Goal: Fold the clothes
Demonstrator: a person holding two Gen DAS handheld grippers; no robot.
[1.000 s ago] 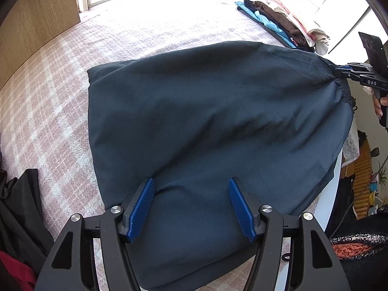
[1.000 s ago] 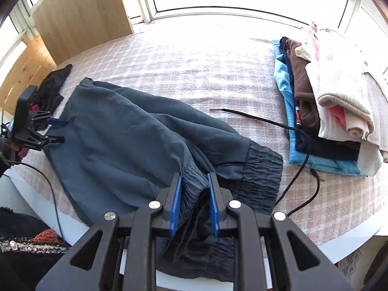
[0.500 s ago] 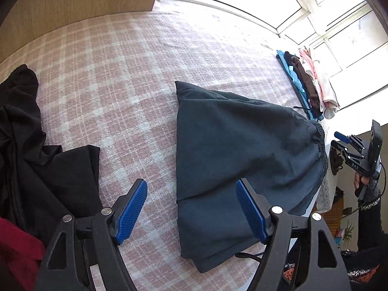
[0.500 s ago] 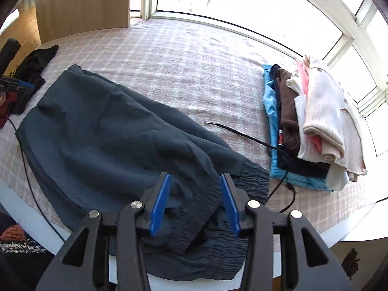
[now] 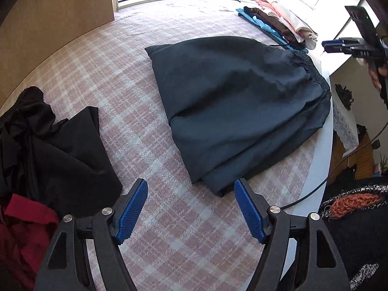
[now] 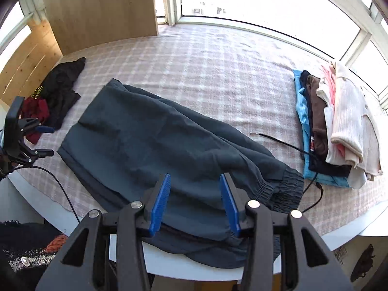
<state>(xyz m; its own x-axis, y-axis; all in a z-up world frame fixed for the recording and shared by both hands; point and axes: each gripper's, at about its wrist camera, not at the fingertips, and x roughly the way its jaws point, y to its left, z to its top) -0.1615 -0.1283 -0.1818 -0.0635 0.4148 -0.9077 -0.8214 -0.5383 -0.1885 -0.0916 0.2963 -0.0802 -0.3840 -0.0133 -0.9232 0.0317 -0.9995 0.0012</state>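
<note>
Here, dark trousers (image 5: pixel 237 106) flat, beyond left hand-held gripper (image 5: pixel 191 211), both grippers wide apart.

We see strong daylight pouring in through the windows (image 6: pixel 254 2) along the top of both frames, blown out to white glare. The dark trousers (image 5: pixel 237 101) lose fold detail in shadow. Fisheye bending curves the edges, and the corners go black. Focus looks sharp throughout.

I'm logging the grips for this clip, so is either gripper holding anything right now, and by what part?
Nothing is held. The left gripper is open over the checked cloth, and the right gripper is open above the dark trousers.
</note>
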